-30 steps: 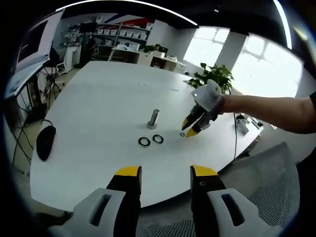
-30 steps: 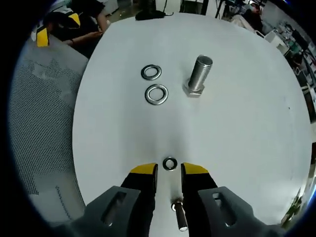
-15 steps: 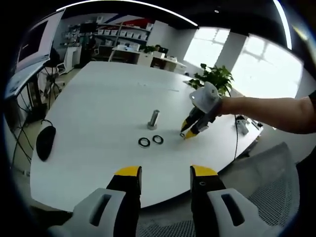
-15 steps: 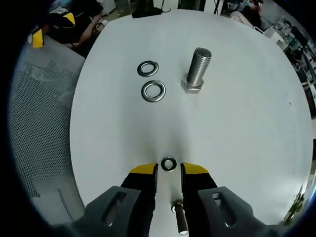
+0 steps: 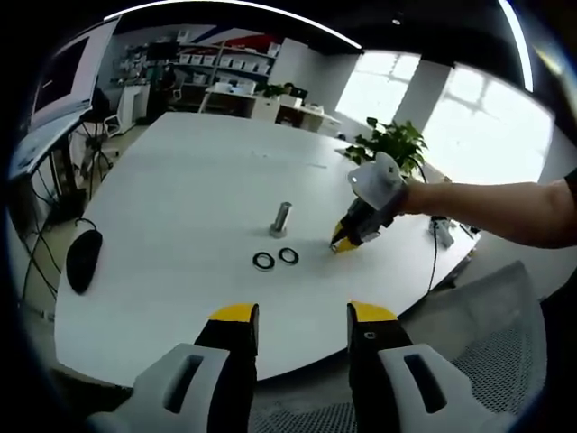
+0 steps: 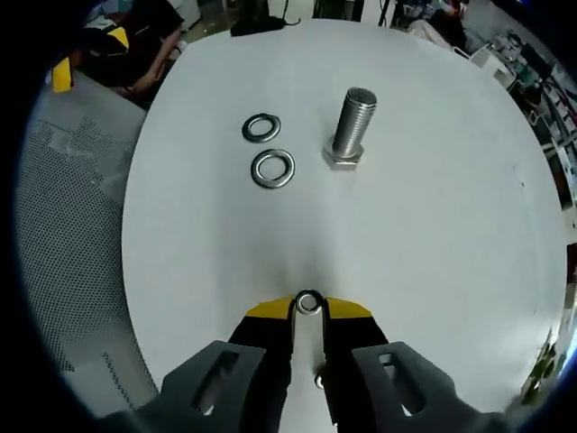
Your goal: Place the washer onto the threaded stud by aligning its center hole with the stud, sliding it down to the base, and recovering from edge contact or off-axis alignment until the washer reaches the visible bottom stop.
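Two larger washers (image 6: 272,168) flat on the white table (image 6: 433,234) well ahead of the right gripper (image 6: 308,309), just left of the upright threaded stud (image 6: 351,125), and one small washer (image 6: 308,302) pinched right at the yellow tips, jaws closed on its rim down at the tabletop. Risky from here: thin edge grip, so likely to slip or tilt on the lift and catch the stud's threads off-axis. Left gripper (image 5: 302,316) idle, jaws apart, holding nothing; no readable writing anywhere.
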Available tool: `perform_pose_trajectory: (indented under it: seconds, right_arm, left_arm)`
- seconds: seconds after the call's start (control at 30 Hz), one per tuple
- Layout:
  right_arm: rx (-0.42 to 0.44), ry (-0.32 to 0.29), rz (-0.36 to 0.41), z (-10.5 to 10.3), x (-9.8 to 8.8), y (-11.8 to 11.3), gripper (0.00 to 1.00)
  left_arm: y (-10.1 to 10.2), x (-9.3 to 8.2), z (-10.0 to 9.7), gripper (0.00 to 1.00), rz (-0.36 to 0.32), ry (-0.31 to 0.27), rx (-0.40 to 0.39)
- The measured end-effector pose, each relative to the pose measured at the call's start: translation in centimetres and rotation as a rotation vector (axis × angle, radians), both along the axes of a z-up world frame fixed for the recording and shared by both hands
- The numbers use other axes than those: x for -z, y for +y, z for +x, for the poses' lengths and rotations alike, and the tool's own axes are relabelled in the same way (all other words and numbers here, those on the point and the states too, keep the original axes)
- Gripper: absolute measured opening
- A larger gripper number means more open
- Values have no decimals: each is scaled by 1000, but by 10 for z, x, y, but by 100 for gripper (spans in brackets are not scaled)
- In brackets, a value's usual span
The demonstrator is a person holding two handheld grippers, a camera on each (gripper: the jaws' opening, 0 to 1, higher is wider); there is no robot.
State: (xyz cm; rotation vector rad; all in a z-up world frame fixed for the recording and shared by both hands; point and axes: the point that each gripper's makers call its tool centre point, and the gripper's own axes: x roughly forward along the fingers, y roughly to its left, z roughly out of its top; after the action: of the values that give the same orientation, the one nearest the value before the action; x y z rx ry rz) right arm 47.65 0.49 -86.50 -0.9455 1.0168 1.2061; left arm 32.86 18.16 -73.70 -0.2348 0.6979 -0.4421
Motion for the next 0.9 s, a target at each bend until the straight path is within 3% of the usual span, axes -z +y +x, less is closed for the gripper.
perform_pose_trajectory:
  seconds: [0.4,0.9]
  right_arm:
    - [18,1,70,-6,-30,-7,13]
    - [85,-24,116,-12,-57,-35,13]
  left_arm:
    - [0,1,0,37,2,2,1]
    - [0,1,-1,37,3,5,1]
